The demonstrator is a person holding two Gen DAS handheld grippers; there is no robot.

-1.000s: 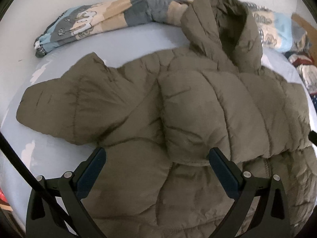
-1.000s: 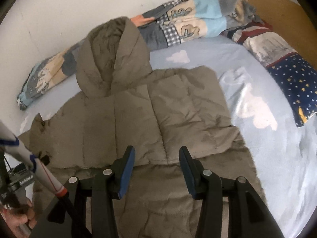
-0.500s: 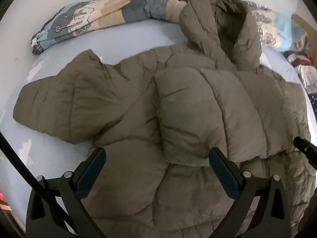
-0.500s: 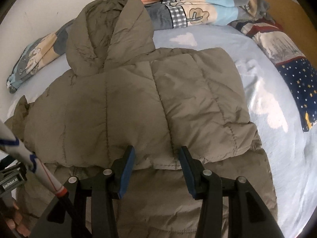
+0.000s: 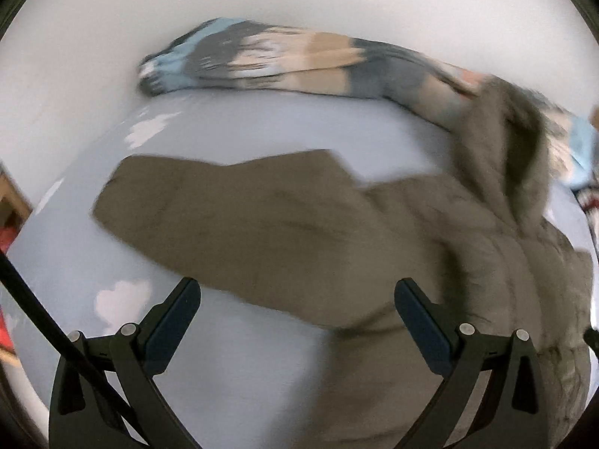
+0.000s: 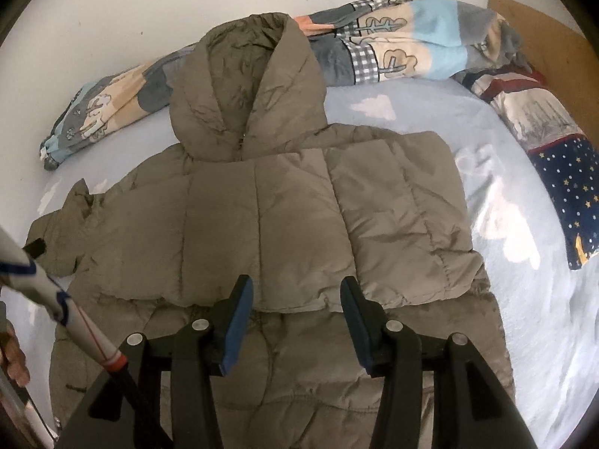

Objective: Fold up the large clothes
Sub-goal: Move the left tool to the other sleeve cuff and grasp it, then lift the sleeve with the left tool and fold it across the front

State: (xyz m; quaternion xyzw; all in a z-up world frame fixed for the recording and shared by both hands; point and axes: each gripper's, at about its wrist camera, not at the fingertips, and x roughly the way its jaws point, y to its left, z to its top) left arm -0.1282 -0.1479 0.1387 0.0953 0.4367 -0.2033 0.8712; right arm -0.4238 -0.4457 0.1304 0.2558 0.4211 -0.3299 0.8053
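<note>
Closest in on the right side, the right gripper hangs over the coat with its blue-padded fingers spread apart, nothing between them. Right under it is the puffy olive jacket, quilted in fat vertical channels with a matte, slightly crinkly shell. One sleeve is folded across the chest, its cuff edge lying just past the fingertips, and the hem runs off below the camera. The hood sits flat at the far end, creased down the middle.

On the left side the view is smeared with blur, but the left gripper is spread wide too and holds nothing. The other sleeve sticks straight out to the side, flat on the sheet, with its squared-off cuff well out from the body.

The light blue bedsheet with white cloud prints has a good stretch of bare space on the right of the jacket, and more around the stretched-out sleeve on the left. Further back, a rolled patchwork blanket runs along the white wall, touching the hood. A star-print pillow sits at the far right edge against a wooden headboard.
</note>
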